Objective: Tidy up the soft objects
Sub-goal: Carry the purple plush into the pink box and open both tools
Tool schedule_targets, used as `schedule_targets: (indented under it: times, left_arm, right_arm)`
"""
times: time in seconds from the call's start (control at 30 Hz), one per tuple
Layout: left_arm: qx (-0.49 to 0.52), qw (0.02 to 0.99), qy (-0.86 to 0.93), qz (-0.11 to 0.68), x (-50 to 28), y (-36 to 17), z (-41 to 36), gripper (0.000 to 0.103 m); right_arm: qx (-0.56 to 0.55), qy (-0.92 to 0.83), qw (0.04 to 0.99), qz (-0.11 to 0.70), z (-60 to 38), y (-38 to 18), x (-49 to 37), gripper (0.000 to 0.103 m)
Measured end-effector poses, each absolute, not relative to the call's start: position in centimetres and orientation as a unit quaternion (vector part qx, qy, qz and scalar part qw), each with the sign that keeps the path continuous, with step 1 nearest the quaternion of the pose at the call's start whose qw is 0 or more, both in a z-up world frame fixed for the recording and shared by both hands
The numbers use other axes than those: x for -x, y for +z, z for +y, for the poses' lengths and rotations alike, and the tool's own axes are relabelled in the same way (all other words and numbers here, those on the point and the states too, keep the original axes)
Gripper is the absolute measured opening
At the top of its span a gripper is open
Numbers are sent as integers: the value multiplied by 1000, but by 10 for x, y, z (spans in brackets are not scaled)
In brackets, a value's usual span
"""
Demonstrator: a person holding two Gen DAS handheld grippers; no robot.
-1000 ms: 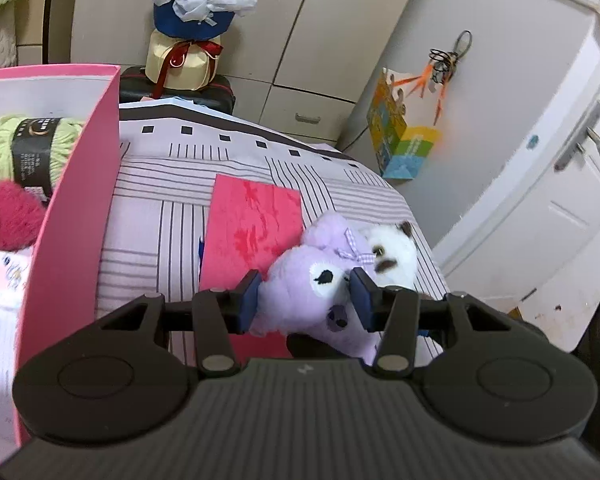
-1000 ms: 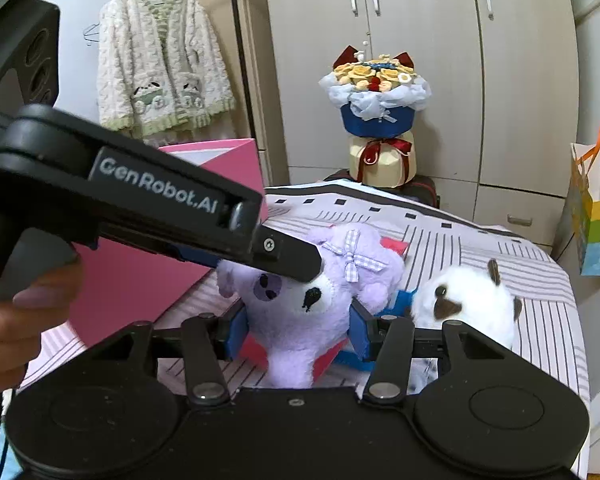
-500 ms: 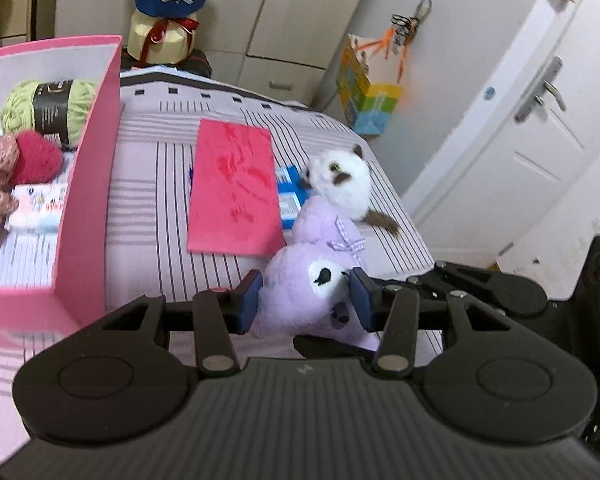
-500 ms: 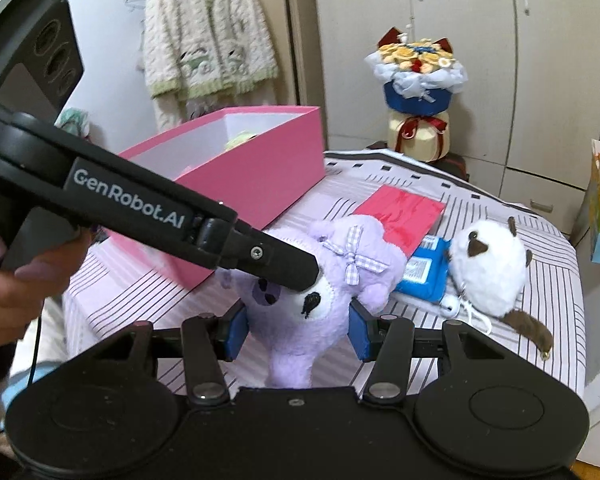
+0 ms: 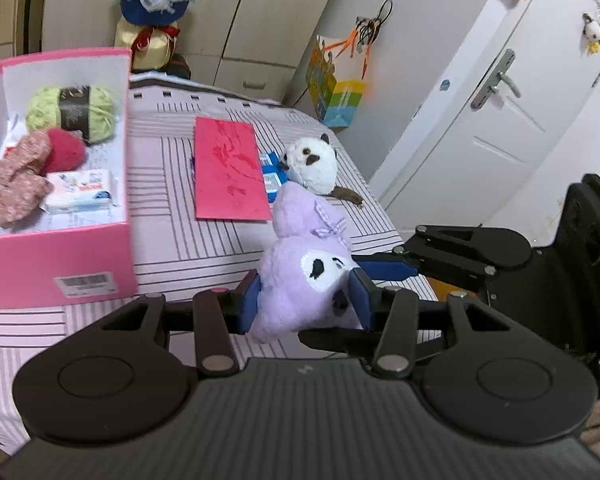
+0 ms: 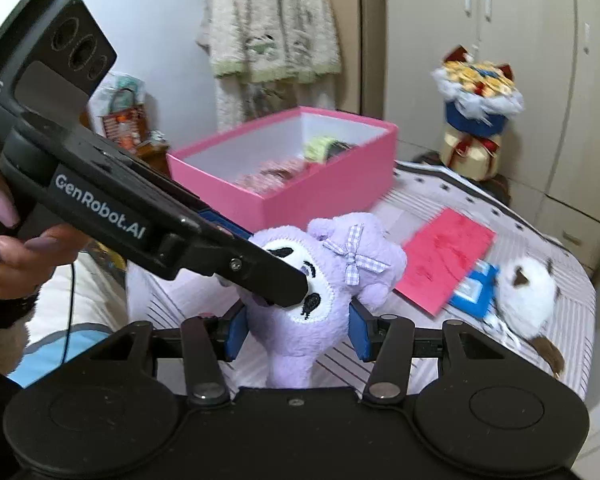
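Stretching out beyond both pairs of jaws is one bed (image 5: 204, 240) with a striped cover, and only the right wrist view shows the cream cardigan (image 6: 272, 20) hanging past it, while only the left wrist view shows the white door (image 5: 512, 112) off to the right of the jaws. One pink box (image 5: 60, 268) sits ahead and left of the left gripper (image 5: 305, 300); looking down into it, the left view counts one green ball of yarn (image 5: 71, 112), one dark pink pompom (image 5: 65, 151), one flowered cloth (image 5: 18, 178) and one white packet (image 5: 80, 191), where the right view gives only a blurred glimpse over the rim. One purple plush toy (image 6: 320, 280) is lifted clear of the bed, and both grippers clamp it at once: the left gripper's blue pads press its head from both sides, and the right gripper (image 6: 296, 330) pinches it lower down at a narrow spread. Ahead of the jaws lie one red envelope (image 5: 230, 172), one white plush toy (image 5: 312, 164) and one blue packet (image 5: 274, 174) between those two. The right view alone shows the hand (image 6: 16, 256) gripping the left tool's handle.
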State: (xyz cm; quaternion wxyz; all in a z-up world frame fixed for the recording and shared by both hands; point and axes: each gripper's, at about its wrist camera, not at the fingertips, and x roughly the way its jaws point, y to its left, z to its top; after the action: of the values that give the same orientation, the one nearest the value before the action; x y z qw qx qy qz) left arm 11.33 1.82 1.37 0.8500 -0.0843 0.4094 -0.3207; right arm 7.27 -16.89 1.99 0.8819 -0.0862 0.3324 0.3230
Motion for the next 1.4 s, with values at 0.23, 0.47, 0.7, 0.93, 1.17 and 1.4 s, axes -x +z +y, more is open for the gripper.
schedule_targets:
  times: [0.23,0.47,0.7,0.93,1.17,1.4]
  left_arm:
    - [73,874,-299,375,-102,28,51,46]
    - [67,898,-257,350,-117,44,83,46]
    - [86,911,-217,341,-152,49,119,47]
    - [106,900,-189,379,-214,31,137,48]
    - [121,880,-178,424,-261,-4,136,48]
    - [130,872,-170,440,-281,-20,131,48]
  right_arm:
    - [103,367,878,290,-141,31,-75,56]
    - [114,396,871,267,-102,41,-103,56]
    - [129,417,862,259,-62,47,-144,57]
    - [146,416,844,304,-29,36,-201,57]
    - [200,397,820,360,-10,13,-243,57]
    - [239,378,809,382,-1,2,-259,57]
